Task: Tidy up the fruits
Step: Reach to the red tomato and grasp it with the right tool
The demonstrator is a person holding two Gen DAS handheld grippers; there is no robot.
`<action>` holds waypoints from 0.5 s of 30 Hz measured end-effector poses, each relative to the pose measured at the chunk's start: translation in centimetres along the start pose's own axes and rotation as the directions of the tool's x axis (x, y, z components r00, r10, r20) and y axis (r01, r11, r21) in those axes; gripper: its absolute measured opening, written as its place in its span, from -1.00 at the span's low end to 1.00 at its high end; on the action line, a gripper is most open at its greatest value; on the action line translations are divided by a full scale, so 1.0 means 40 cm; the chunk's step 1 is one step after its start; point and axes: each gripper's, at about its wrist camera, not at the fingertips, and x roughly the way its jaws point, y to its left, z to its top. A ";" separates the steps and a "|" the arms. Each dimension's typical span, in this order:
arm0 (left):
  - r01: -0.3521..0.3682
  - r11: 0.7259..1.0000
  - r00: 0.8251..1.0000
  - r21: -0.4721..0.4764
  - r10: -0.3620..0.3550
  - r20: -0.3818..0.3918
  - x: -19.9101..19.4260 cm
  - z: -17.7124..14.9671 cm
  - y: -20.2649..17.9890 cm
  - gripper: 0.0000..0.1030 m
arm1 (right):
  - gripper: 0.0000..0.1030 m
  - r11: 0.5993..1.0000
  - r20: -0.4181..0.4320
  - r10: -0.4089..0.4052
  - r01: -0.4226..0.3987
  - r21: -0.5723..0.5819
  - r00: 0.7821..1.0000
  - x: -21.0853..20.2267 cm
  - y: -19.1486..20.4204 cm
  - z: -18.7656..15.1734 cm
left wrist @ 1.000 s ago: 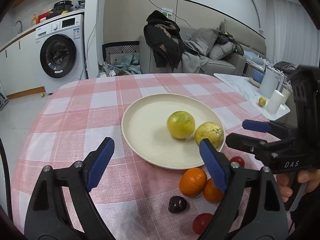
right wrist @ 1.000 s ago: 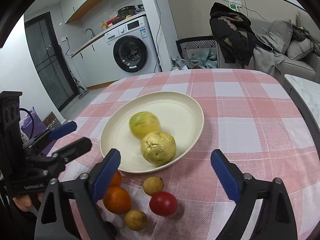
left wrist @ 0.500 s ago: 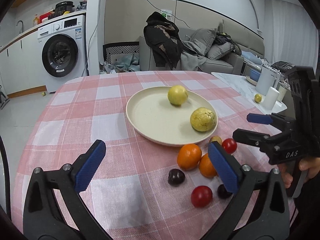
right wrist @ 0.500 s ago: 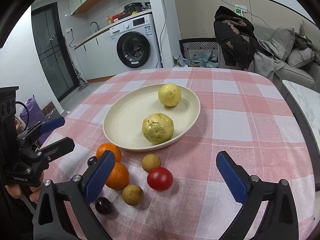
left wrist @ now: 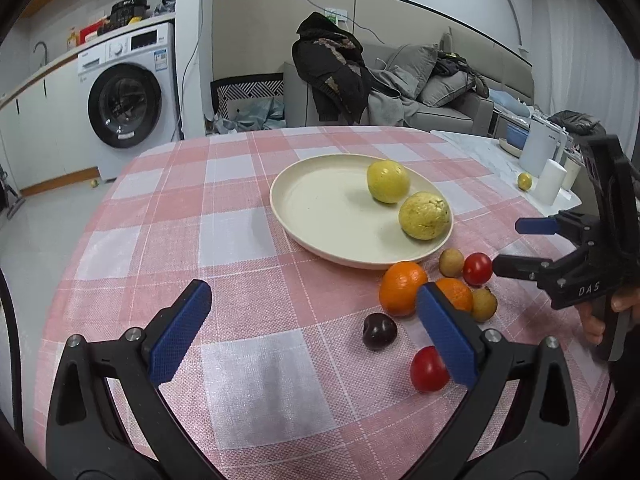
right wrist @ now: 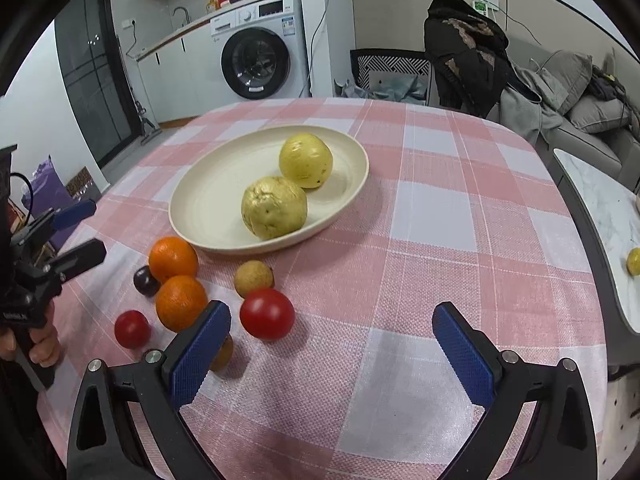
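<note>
With both the left gripper (left wrist: pixel 312 330) and right gripper (right wrist: pixel 330 350) held apart and empty, the round fruits (right wrist: pixel 266 313) clustered at 6 o'clock of the plate (right wrist: pixel 192 216) could be knocked and rolled off the worktop (right wrist: pixel 440 216) by a careless approach.

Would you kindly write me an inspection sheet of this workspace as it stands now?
Surface: table under a pink checked cloth.
Job's things: cream plate holds a smooth yellow fruit and a wrinkled yellow fruit. On the cloth beside it: two oranges, two red tomatoes, a dark plum, small tan fruits.
Clutter: nothing seen on the cloth besides the fruit.
Grippers: left gripper open, empty; right gripper open, empty.
Cables: wire on the wall behind the sofa.
Surroundings: washing machine, sofa with dark jacket, marble side table.
</note>
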 end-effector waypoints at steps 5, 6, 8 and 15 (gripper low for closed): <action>0.008 1.000 1.000 -0.030 -0.009 -0.019 0.016 0.000 0.018 0.97 | 1.00 0.996 -0.042 -0.027 0.023 -0.086 0.999 0.010 0.019 -0.014; 0.010 0.999 1.000 -0.031 -0.011 -0.019 0.017 -0.002 0.019 0.97 | 1.00 0.994 -0.047 -0.040 0.035 -0.103 0.998 0.011 0.022 -0.017; 0.012 0.999 1.000 -0.035 -0.013 -0.021 0.019 -0.003 0.021 0.97 | 1.00 0.990 -0.057 -0.068 0.061 -0.127 0.996 0.016 0.027 -0.023; 0.008 1.000 0.999 -0.025 -0.009 -0.031 0.028 -0.005 0.016 0.97 | 1.00 0.986 -0.093 -0.087 0.072 -0.150 0.992 0.051 0.043 -0.028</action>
